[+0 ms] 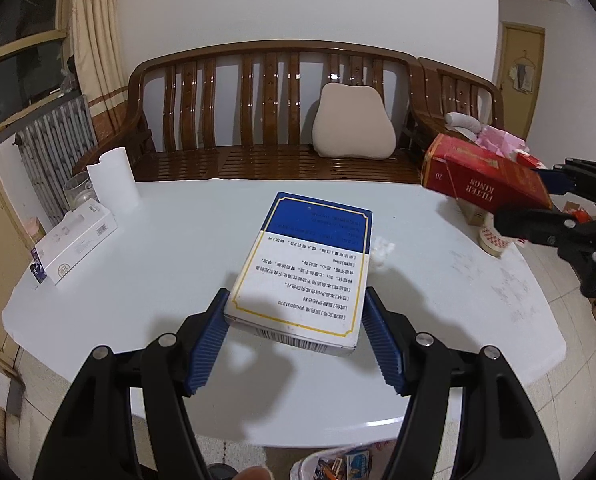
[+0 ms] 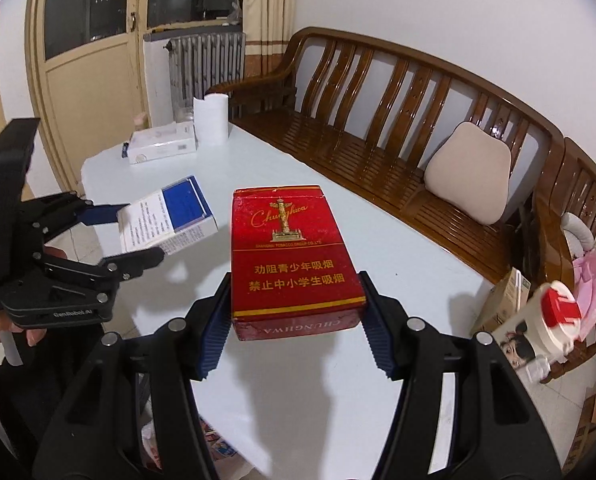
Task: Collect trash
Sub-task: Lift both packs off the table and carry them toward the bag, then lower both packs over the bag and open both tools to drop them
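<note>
My left gripper (image 1: 296, 312) is shut on a blue and white medicine box (image 1: 306, 268) and holds it above the white table (image 1: 158, 248). The same box shows in the right wrist view (image 2: 166, 216), held by the left gripper (image 2: 138, 232). My right gripper (image 2: 298, 304) is shut on a red Chunghwa cigarette pack (image 2: 294, 256), held above the table (image 2: 378, 248). In the left wrist view the red pack (image 1: 486, 172) hangs at the table's right edge in the right gripper (image 1: 538, 196). A small white crumpled scrap (image 1: 383, 248) lies on the table.
A white box (image 1: 76, 242), a paper roll (image 1: 114, 180) and a glass jar (image 1: 78, 192) stand at the table's far left. A tape roll (image 1: 494, 240) sits at the right edge. A wooden bench (image 1: 274, 120) with a beige cushion (image 1: 354, 124) lies behind. A trash bag (image 1: 338, 462) is below the table's front.
</note>
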`<state>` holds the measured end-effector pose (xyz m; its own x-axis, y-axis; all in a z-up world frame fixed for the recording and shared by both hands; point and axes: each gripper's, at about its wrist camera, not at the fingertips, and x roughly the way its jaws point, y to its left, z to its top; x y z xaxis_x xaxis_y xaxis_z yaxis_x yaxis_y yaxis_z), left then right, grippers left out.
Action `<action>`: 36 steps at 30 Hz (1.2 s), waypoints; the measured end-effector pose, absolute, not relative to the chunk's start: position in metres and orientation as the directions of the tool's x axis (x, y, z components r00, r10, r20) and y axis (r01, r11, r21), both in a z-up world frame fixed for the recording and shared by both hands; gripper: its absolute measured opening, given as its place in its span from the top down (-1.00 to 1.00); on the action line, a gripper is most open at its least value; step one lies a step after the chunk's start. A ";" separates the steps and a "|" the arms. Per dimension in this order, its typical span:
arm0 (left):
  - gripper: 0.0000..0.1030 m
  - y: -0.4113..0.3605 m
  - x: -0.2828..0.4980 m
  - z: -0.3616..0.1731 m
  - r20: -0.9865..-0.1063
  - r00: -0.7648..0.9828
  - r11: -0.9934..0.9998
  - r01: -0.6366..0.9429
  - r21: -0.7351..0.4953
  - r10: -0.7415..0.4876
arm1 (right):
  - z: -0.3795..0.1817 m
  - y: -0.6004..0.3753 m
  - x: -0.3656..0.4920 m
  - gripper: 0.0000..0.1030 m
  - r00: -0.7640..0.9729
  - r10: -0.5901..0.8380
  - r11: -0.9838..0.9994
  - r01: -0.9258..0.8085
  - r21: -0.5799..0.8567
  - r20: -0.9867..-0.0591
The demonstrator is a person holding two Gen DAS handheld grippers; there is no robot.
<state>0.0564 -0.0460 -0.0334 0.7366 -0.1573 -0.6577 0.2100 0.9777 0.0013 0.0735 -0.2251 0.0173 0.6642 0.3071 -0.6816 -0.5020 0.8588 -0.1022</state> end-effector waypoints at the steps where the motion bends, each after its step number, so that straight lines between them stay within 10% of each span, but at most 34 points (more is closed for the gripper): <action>1: -0.24 -0.047 0.052 -0.032 -0.655 0.738 0.977 0.214 0.005 -0.159 | 0.019 -0.225 0.068 -0.12 0.669 0.308 0.860 -0.499 -0.102 -0.677; 36: -0.24 -0.072 -0.087 -0.053 -0.651 0.716 0.930 0.366 0.043 -0.251 | -0.011 -0.226 -0.131 -0.12 0.696 0.320 0.892 -0.449 -0.043 -0.643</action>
<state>-0.0869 -0.0716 -0.0529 0.7162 -0.2515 -0.6510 0.3656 0.9298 0.0431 -0.1305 -0.2257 -0.0109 0.6963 0.3197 -0.6426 -0.4493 0.8923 -0.0429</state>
